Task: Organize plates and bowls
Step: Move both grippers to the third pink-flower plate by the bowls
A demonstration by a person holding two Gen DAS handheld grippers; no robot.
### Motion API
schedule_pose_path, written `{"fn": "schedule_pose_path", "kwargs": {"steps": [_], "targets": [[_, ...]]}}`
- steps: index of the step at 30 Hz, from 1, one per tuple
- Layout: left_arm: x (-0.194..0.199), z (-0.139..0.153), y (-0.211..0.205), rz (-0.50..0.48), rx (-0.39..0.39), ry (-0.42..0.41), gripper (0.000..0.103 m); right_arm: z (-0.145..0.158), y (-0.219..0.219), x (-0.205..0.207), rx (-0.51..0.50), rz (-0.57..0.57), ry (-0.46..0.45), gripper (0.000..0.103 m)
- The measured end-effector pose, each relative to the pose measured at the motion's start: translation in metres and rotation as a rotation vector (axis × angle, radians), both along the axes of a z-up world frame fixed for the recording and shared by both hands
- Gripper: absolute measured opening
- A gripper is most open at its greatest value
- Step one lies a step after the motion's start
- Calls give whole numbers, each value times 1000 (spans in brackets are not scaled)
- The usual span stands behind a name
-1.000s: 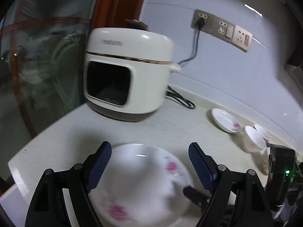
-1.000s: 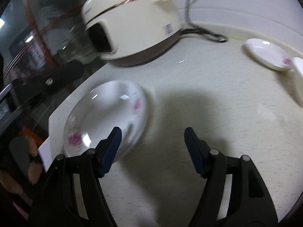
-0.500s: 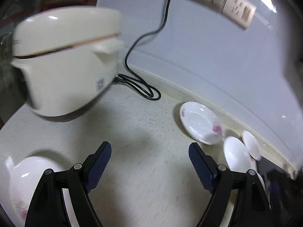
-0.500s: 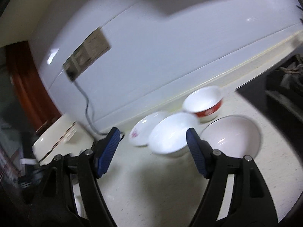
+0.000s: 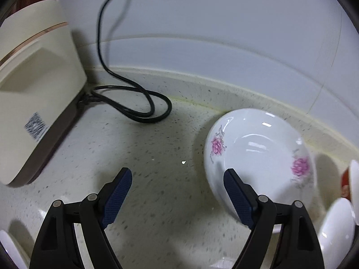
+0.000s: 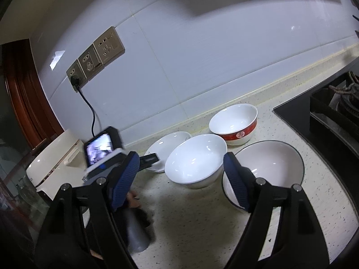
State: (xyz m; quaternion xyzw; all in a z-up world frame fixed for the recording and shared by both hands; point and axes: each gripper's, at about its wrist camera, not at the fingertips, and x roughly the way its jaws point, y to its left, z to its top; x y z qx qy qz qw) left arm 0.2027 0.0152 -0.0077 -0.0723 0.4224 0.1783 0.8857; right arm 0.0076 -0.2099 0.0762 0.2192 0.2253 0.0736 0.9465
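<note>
In the left wrist view my left gripper is open and empty, low over the counter. Its right finger overlaps the near rim of a small flowered plate by the wall. In the right wrist view my right gripper hangs above the counter with its jaws opening and nothing between the pads. Beyond its tips sits a plain white bowl. A red-banded bowl stands behind it, a dark-rimmed shallow bowl to the right, and the flowered plate to the left, where the left gripper's body shows.
A cream rice cooker stands at the left, its black cable looped on the counter and running up to wall sockets. A black hob borders the counter at the right. A white plate's edge peeks in bottom left.
My left gripper swept right from over the large flowered plate, past the cooker, to the small flowered plate. The right gripper swung from that large plate to the bowls, then held still with its jaws widening.
</note>
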Motion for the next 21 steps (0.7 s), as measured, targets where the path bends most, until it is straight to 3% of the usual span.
{"fn": "schedule_pose_path", "kwargs": {"steps": [3,10,15,21], "targets": [[0,-2,-7,-14,60,0,90,1,2,1,-7,7,-4,81],[-39,-1,-16,-50,109,39,101,-1,-5,0,12,-13,-8,83],[-92,-1,-5,-88,6,63,102,0,-14,-1,49,-26,-29,83],[-163,-3,-7,-155,-66,44,103,8,-9,-8,25,-22,-92,83]]}}
